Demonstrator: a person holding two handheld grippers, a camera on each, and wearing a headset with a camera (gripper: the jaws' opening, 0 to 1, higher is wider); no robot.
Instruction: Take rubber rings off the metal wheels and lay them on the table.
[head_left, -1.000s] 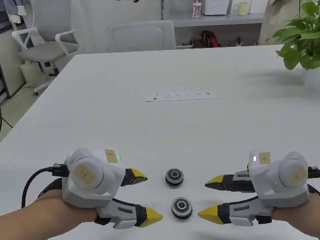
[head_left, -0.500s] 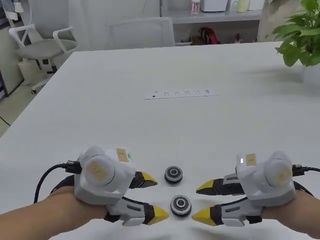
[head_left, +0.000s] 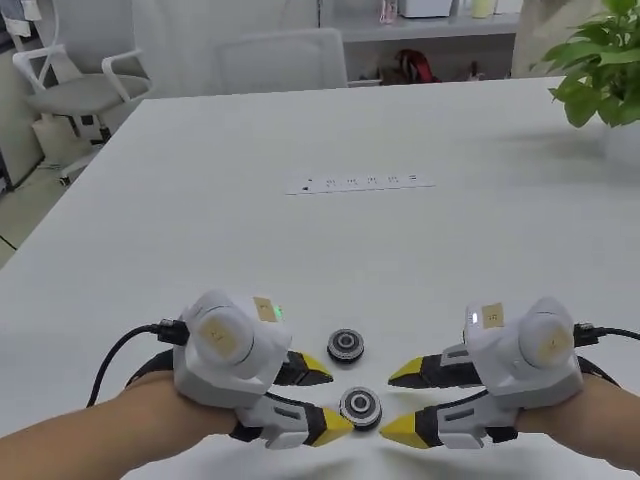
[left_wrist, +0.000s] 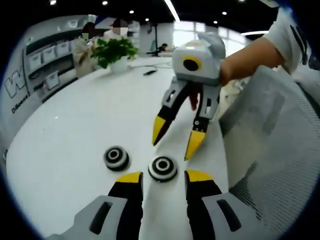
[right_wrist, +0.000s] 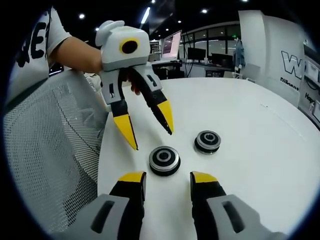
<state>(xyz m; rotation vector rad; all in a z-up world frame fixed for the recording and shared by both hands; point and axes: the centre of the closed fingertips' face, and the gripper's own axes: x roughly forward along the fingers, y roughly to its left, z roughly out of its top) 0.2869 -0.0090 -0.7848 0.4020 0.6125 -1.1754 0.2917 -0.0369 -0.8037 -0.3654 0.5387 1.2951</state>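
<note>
Two small metal wheels with black rubber rings lie flat on the white table. The nearer wheel (head_left: 360, 407) (left_wrist: 163, 168) (right_wrist: 164, 160) lies between both grippers' yellow tips. The farther wheel (head_left: 346, 345) (left_wrist: 116, 157) (right_wrist: 207, 141) sits just beyond it. My left gripper (head_left: 323, 399) (left_wrist: 158, 176) is open, its tips just short of the nearer wheel on its left. My right gripper (head_left: 397, 400) (right_wrist: 165, 177) is open too, facing the same wheel from the right. Neither touches it.
A white power strip (head_left: 358, 183) lies at mid-table. A potted plant (head_left: 598, 70) stands at the far right edge. Office chairs (head_left: 75, 85) stand beyond the table's far side. The near table edge runs just under the grippers.
Both grippers have moved inward toward the nearer wheel, so the gap between their tips has shrunk. The wheels have not moved.
</note>
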